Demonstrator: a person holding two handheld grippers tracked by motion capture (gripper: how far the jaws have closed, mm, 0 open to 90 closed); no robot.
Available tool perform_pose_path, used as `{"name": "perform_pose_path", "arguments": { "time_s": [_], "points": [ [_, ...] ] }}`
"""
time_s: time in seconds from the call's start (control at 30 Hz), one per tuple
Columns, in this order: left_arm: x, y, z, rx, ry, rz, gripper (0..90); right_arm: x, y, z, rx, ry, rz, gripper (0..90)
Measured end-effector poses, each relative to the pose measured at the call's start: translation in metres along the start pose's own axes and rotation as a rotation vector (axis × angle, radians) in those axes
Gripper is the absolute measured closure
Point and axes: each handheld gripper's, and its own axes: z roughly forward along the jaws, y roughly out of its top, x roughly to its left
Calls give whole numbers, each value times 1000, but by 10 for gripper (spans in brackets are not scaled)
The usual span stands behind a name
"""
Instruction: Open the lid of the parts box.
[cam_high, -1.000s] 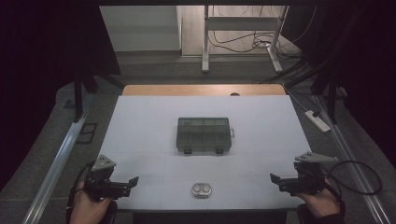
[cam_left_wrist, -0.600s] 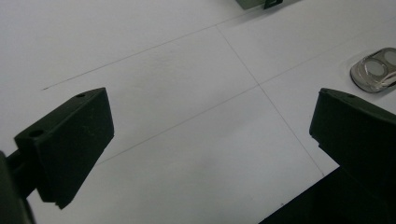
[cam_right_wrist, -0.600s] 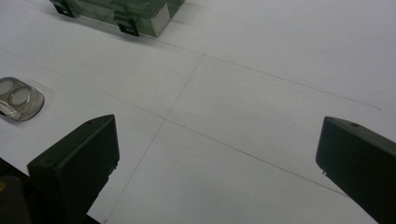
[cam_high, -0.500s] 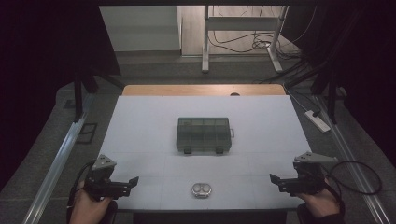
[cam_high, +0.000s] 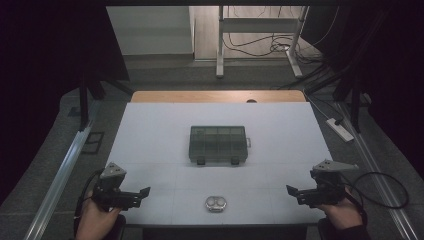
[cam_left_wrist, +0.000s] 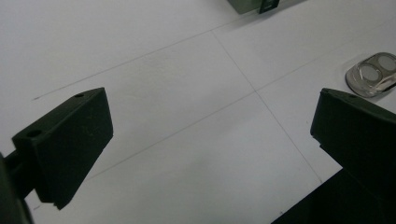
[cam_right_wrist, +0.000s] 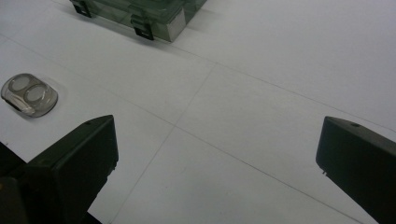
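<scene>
Holding discs: clear case (cam_high: 215, 203) (near edge)

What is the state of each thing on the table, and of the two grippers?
compartment box: lid closed, both front latches down, flat on the white table.
small clear case: lying flat near the table's front edge, touched by nothing; whether it is closed I cannot tell.
left gripper: open, empty, held above the table.
right gripper: open, empty, held above the table.
</scene>
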Motion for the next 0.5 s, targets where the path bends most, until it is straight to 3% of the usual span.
{"name": "perform_pose_path", "arguments": {
  "time_s": [0.5],
  "points": [
    [2, 13, 13, -28, -56, -3, 0, -3, 15, 13, 8, 74, -27, 0]
  ]
}}
